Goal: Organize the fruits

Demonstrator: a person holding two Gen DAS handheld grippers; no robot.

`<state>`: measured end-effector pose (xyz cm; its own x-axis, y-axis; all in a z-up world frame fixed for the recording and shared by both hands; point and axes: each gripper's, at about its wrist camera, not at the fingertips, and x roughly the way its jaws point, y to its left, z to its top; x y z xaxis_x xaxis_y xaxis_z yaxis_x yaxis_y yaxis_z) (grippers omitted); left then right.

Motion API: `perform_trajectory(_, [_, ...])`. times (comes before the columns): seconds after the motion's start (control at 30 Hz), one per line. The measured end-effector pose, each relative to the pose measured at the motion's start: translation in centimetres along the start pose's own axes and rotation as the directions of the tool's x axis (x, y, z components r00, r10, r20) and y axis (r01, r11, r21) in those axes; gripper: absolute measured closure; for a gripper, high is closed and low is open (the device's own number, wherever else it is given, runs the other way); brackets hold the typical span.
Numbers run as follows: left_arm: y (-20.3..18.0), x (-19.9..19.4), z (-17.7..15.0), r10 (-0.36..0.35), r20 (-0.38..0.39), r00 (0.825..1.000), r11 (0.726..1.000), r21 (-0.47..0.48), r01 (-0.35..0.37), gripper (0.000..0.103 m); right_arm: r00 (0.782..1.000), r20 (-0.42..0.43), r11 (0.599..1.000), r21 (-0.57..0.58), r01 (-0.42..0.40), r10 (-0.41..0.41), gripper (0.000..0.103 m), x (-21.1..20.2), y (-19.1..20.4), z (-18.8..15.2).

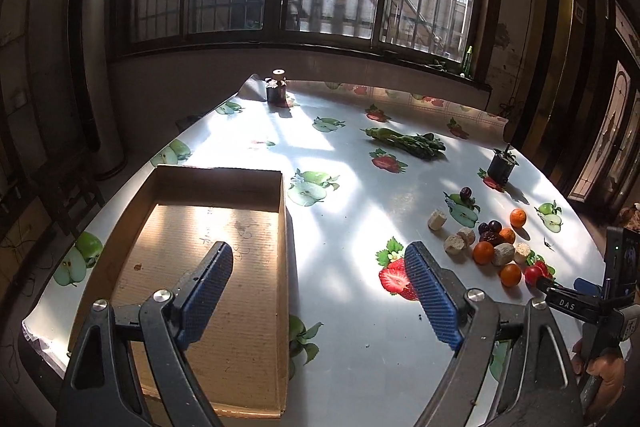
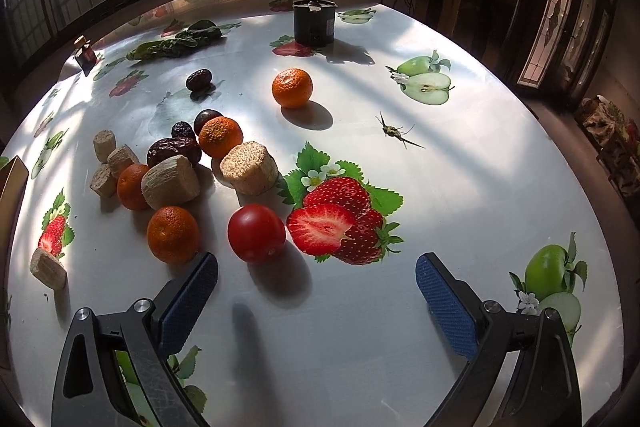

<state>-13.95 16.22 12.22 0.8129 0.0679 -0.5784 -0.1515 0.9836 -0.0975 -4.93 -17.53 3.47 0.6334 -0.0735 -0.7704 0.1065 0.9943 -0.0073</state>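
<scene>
My left gripper hung tilted downward over the near end of the table, its jaws standing wide with nothing between them. One blue pad sat over the floor of the cardboard box; the other sat over the printed strawberry on the cloth, so the gripper straddled the box's right wall. The box lay open and bare inside, at the left of the table.

My right gripper pointed more steeply down at the cloth, jaws likewise spread wide and gripping nothing. In the left wrist view I could see it coming in from the right edge, with part of the hand that carried it wrapped round the handle below.

The fruit was all still out on the table, well apart from the box. A red tomato lay just ahead of the right gripper, nearer its left finger, with an orange just beside that finger's tip. Behind them sat a cluster: two more oranges, dark red dates and several pale cut cylinders whose kind I could not tell. One orange and one date lay apart, farther back. Leafy greens and a black can stood near the far edge.
</scene>
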Motion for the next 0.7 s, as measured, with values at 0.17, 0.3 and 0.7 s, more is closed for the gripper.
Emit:
perform_trajectory(0.17, [-1.3,0.3,-0.1,-0.033,-0.012,0.999,0.999,0.004,0.033,0.016,0.986,0.157,0.998,-0.031,-0.059,0.064,0.010,-6.3,1.2,3.4])
perform_trajectory(0.3, [-1.3,-0.1,-0.5,-0.037,-0.020,0.999,0.999,0.004,0.037,0.016,0.957,0.254,0.991,-0.039,-0.131,0.136,0.012,-11.1,2.1,10.5])
perform_trajectory(0.7, [1.4,1.5,-1.8,-0.024,-0.084,0.996,0.998,-0.055,0.019,0.016,0.949,0.154,0.958,-0.121,-0.259,0.276,0.015,-8.9,3.5,6.4])
